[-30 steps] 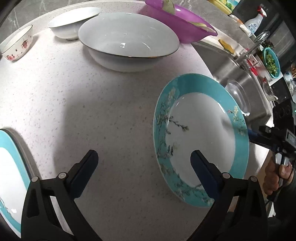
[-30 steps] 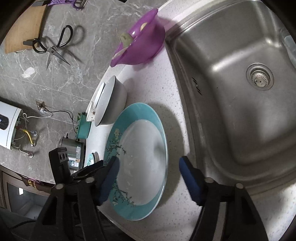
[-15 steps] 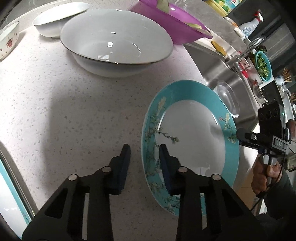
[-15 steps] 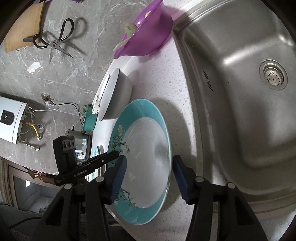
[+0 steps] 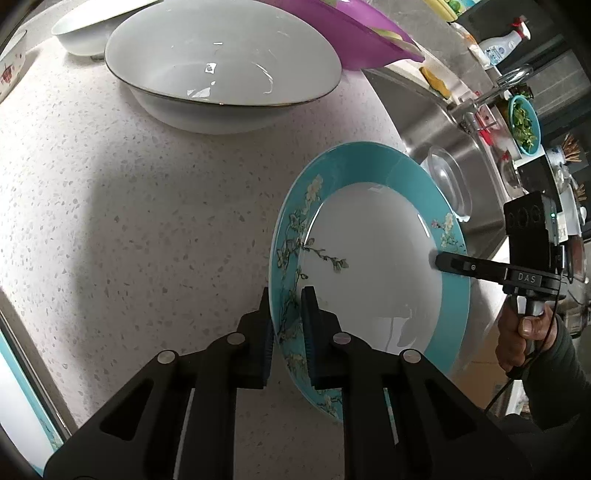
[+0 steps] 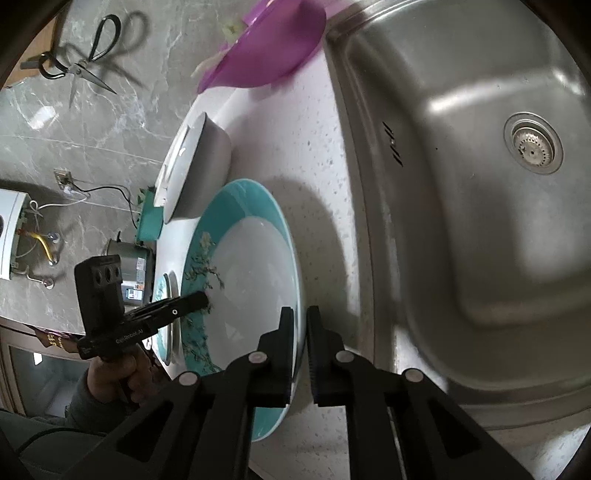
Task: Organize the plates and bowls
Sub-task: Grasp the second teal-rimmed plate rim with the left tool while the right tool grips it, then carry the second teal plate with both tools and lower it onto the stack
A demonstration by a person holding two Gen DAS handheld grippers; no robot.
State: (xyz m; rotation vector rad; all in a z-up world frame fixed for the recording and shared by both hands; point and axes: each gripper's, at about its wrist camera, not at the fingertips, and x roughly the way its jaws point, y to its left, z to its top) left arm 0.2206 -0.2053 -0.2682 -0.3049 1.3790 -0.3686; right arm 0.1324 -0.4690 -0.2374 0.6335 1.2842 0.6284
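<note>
A teal-rimmed plate with a white centre and blossom pattern (image 5: 373,266) sits on the speckled counter beside the sink. My left gripper (image 5: 287,295) is shut on its near left rim. My right gripper (image 6: 300,314) is shut on the opposite rim of the same plate (image 6: 251,273), and also shows at the plate's right edge in the left wrist view (image 5: 443,260). A large white bowl with a gold rim (image 5: 221,62) stands behind the plate. A second white bowl (image 5: 88,29) and a small patterned bowl (image 5: 11,70) are at the far left.
A purple bowl (image 5: 343,33) stands at the back by the steel sink (image 6: 461,177). A clear glass dish (image 5: 448,184) lies in the sink. Another teal plate (image 5: 18,406) shows at the left edge. Scissors (image 6: 88,55) hang on the wall.
Both grippers went from wide open to closed on opposite rims of the teal plate. The left gripper moved right onto the plate's edge.
</note>
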